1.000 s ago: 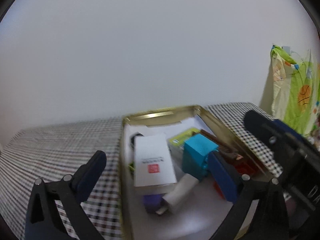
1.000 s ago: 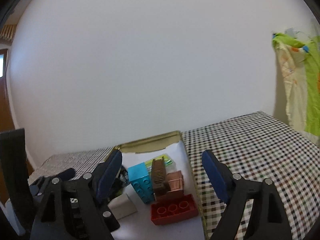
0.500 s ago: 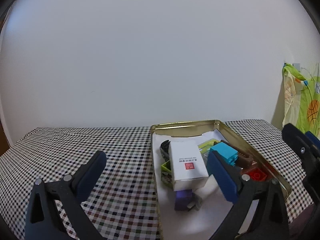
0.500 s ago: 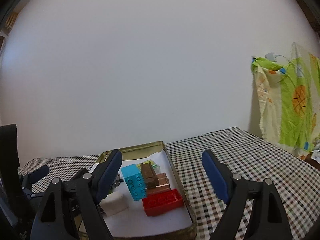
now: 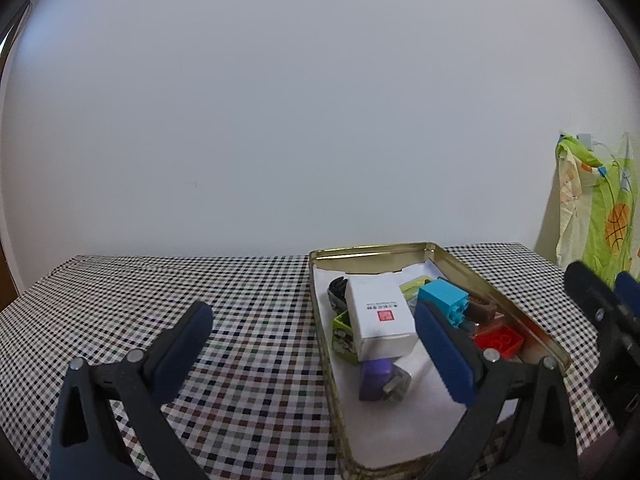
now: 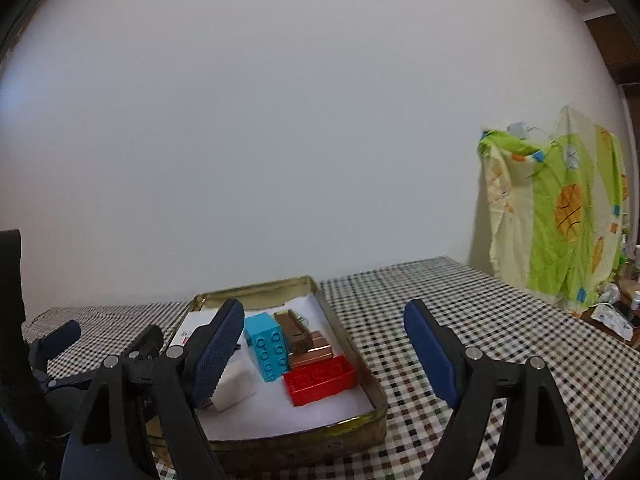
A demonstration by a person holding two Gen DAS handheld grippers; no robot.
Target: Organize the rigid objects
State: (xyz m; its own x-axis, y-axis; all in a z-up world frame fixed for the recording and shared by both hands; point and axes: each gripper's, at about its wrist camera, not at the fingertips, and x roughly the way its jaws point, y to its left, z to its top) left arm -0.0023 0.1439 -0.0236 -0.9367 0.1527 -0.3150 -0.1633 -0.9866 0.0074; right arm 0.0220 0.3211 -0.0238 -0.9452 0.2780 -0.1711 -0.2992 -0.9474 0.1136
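A gold tin tray [image 5: 496,292] [image 6: 348,344] lined with white paper sits on the checked tablecloth. Inside lie a white box with a red stamp [image 5: 378,318], a blue brick [image 5: 442,300] [image 6: 267,346], a red brick [image 5: 498,340] [image 6: 320,378], a brown comb-like piece [image 6: 294,330], a purple piece [image 5: 376,374] and a green item [image 5: 344,332]. My left gripper [image 5: 310,346] hovers open near the tray's near left rim, empty. My right gripper [image 6: 324,346] is open and empty over the tray's near right corner.
The checked tablecloth [image 5: 240,320] [image 6: 460,320] stretches left and right of the tray. A white wall stands close behind. A green and yellow cloth [image 6: 560,216] hangs at the right, with small clutter [image 6: 616,312] below it.
Both grippers have drawn back from the tray, which now looks smaller and farther. The left view swung so the tray sits right of centre. Nothing in the tray moved.
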